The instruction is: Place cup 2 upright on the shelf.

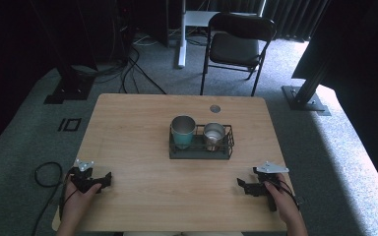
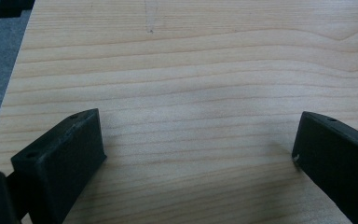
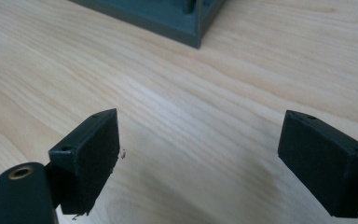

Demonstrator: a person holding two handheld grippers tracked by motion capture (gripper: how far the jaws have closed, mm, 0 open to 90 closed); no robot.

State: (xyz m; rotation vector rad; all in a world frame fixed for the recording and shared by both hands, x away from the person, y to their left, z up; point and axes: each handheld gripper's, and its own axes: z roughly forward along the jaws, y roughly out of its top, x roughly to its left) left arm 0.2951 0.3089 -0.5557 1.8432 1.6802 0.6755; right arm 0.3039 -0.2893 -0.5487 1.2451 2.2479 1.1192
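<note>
Your table carries a dark wire basket at its middle, holding a teal cup beside a steel cup; your left gripper and right gripper rest near you, well apart from it, jaws spread wide, empty.

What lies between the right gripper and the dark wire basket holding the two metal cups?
Bare wooden table separates right gripper from dark wire basket, as its own view shows.

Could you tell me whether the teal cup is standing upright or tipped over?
Upright: the teal cup stands in the wire basket, open mouth up.
</note>
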